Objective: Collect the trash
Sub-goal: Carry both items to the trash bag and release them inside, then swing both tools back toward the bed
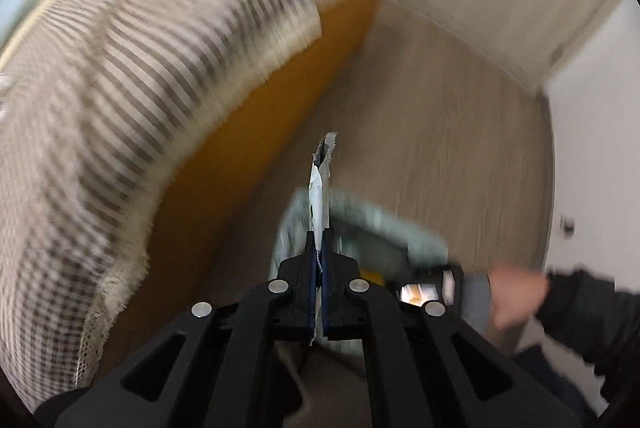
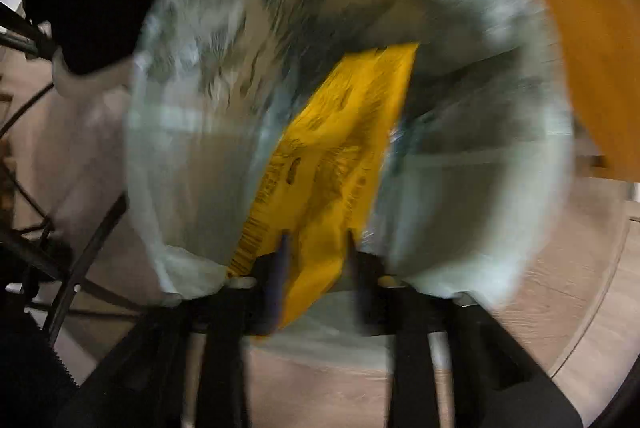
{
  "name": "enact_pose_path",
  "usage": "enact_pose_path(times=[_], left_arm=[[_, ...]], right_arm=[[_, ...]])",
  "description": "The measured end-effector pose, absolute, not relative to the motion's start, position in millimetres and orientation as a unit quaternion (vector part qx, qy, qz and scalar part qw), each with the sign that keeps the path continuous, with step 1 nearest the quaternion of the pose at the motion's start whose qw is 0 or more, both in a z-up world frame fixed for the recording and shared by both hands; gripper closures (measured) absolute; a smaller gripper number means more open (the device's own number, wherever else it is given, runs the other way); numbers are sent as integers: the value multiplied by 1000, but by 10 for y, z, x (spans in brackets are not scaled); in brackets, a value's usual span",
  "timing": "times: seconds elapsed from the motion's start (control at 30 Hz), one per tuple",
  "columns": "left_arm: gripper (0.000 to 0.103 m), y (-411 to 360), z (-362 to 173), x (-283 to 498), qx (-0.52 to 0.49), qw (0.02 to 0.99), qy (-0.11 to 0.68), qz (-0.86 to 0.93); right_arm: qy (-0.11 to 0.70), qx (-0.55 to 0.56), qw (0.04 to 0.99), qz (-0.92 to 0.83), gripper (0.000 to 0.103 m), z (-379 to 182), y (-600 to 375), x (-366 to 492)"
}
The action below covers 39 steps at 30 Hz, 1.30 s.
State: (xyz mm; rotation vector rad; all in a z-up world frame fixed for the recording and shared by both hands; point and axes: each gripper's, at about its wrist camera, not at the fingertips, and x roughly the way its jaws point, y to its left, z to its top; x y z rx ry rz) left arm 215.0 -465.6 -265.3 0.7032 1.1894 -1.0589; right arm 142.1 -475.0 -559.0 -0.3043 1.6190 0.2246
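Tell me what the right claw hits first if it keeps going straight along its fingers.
Likely the yellow wrapper lying between its open fingers, then the inside of the lined bin beneath it. The frame is blurred, so depth is uncertain.

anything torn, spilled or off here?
Only the wrapper pinched in the left gripper: its top edge is ragged and torn. The yellow packet lies between the open fingers of the right gripper, over the lined bin. No spill visible; both views blurred.
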Motion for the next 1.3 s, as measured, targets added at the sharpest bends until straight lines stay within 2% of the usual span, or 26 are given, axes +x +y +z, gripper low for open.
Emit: enact_pose_path(times=[0.2,0.37,0.53,0.6,0.67,0.7,0.73,0.9,1.17,1.3], left_arm=[[103,-4949,-3397,1940,413,525,594,-449],[103,-5193,-3942,1785,451,449,626,-450],[101,-5457,-4434,1373,508,391,605,-472],[99,-5569,-4626,1306,528,402,588,-463],[78,-5666,-4831,1334,539,436,563,-450],[49,-5686,-4889,1348,547,441,556,-444],[32,-5715,-4967,1383,557,442,547,-441],[32,-5727,-4929,1675,587,498,503,-393],[27,-5620,-4511,1878,542,520,538,-383],[27,-5607,-4078,1913,513,549,534,-387]], right_arm=[[649,-10,761,-1,15,-5154,-5182,1222],[588,72,801,-85,15,-4713,-5421,751],[560,116,810,-132,15,-4547,-5500,341],[558,125,809,-139,15,-4562,-5507,311],[553,140,809,-141,15,-4609,-5506,322],[552,142,810,-141,15,-4643,-5488,355],[549,142,811,-143,15,-4667,-5462,389],[542,149,814,-146,15,-4697,-5387,516],[544,120,816,-153,15,-4552,-5382,625],[541,111,817,-163,15,-4372,-5440,657]])
